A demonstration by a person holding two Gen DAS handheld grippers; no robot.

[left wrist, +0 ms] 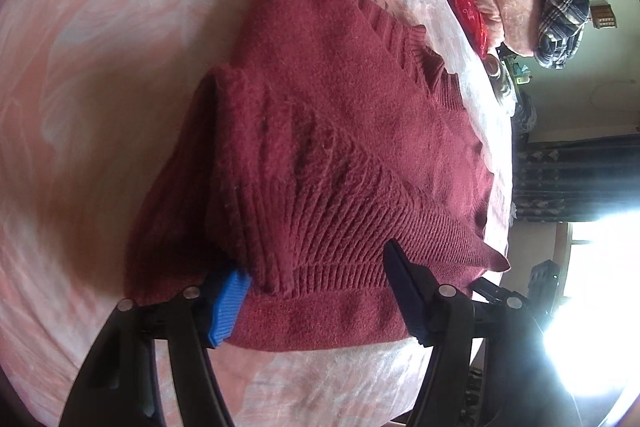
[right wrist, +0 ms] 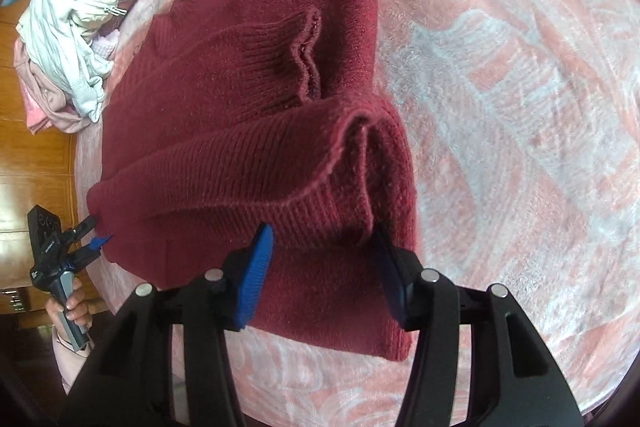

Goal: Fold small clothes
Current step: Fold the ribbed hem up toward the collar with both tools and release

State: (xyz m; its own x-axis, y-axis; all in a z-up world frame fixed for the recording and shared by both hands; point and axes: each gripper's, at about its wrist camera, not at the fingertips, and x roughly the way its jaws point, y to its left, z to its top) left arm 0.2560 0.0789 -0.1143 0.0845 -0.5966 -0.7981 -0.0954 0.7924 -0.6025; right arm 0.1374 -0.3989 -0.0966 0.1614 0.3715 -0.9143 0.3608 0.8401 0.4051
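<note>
Pink blanket bears maroon sweater, jaws of both grippers spread around its hem, laundry nearby.

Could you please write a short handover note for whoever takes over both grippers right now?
Left gripper: open, its fingers either side of the near ribbed hem of the maroon sweater.
Right gripper: open, fingers either side of the sweater's folded corner.
The sweater lies on the pink blanket, partly folded, with a sleeve cuff lying on top.
Done: the sides look folded in.
Left: probably close on the near edge, fold it over toward the far end, then flatten.
A pile of pale clothes sits at the bed's edge, maybe next.
</note>
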